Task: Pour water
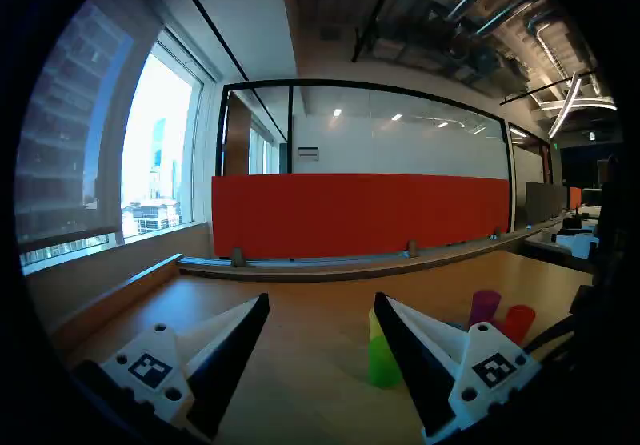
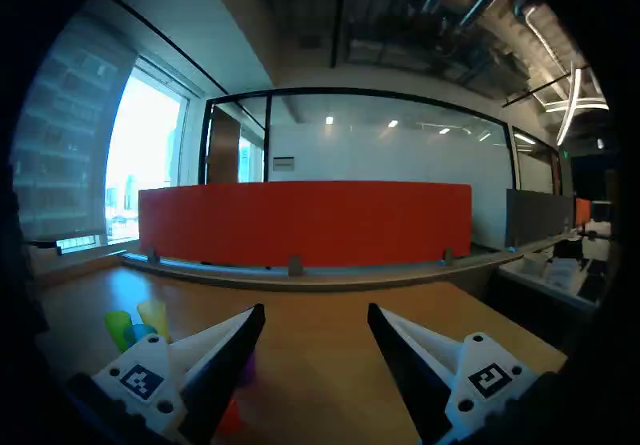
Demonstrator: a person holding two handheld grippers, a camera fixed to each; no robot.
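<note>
**Both claws spread and empty, with the cups between the two.**

My left claw [image 1: 320, 297] is wide apart with nothing between its fingers. The green cup [image 1: 384, 362] sits on the worktop [image 1: 312, 365] just against the inner edge of its right finger, the yellow cup [image 1: 374, 325] behind it, and the purple cup [image 1: 484, 307] and red cup [image 1: 518, 322] farther right. My right claw [image 2: 316, 309] is equally spread, and the cups lie off to its left. I judge the left claw nearer to the green cup, needing a slight shift right. I cannot tell which cup holds water.
</note>
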